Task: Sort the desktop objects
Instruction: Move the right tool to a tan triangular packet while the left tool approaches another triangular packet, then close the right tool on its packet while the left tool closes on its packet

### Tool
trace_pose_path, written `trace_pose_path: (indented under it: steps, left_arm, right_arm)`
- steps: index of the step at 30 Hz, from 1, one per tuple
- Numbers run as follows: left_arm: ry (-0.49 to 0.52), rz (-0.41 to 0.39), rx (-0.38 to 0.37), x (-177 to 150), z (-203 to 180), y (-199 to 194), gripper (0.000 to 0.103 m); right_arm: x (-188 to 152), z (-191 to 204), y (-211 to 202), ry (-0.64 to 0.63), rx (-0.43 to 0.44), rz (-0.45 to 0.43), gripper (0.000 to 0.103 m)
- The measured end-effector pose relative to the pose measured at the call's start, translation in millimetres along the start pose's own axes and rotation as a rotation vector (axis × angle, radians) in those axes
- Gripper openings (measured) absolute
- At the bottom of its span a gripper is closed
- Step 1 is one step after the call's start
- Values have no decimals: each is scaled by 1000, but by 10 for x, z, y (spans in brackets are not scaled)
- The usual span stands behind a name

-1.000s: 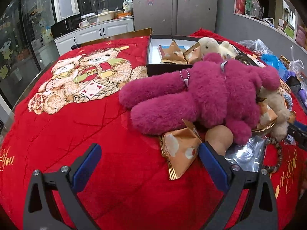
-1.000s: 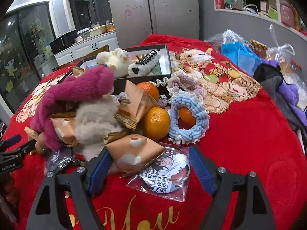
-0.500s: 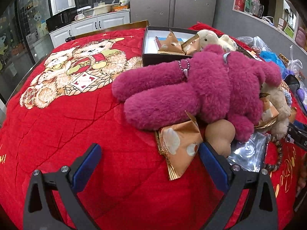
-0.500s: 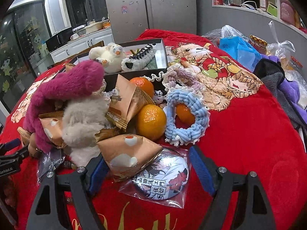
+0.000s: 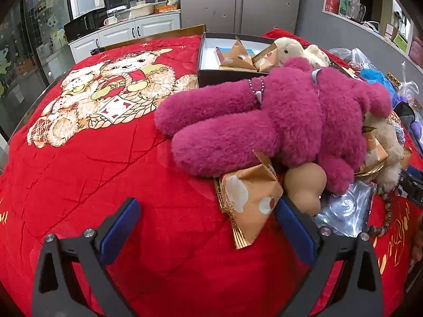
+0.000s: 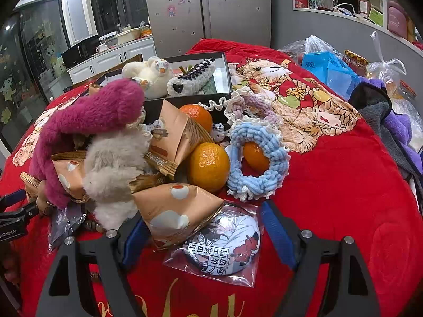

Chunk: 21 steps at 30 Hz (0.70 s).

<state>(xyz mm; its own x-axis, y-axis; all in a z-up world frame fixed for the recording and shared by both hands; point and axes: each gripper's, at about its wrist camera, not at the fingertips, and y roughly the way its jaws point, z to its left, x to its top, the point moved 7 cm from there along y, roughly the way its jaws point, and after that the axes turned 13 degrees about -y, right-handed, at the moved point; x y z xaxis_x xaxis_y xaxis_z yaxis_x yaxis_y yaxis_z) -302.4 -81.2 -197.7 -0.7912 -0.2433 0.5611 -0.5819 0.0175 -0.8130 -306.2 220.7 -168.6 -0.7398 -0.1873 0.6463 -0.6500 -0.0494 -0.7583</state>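
Hovering over the pile, both spread: left hand-held gripper (image 5: 206,211) by the magenta plush (image 5: 277,124), right hand-held gripper (image 6: 203,227) around the badge (image 6: 224,243).

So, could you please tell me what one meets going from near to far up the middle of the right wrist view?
Bagged round badge → tan snack packet → front orange → rear orange → black box → fridge.

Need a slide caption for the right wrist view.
Open right gripper over a bagged badge, beside oranges and plush.
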Motion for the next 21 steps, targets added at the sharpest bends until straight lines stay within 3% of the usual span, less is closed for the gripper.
trace_pose_path:
  steps: [1, 3, 4, 5, 9, 21]
  left_arm:
    - [1, -1, -1, -2, -3, -2, 101]
    - [7, -6, -10, -6, -18, -16, 95]
    - [13, -9, -15, -8, -32, -25, 92]
    - [22, -15, -17, -11, -50, -37, 81]
    - [70, -36, -27, -30, -144, -88, 46]
    - [99, -62, -25, -60, -195, -162, 37]
  right_arm:
    - [0, 2, -6, -3, -4, -2, 81]
    - [9, 23, -21, -14, -5, -11, 66]
    - [18, 47, -36, -26, -4, -20, 52]
    - [23, 72, -40, -39, -8, -21, 42]
    - [27, 138, -44, -71, -10, -21, 41]
    - [24, 153, -61, -81, -7, -29, 39]
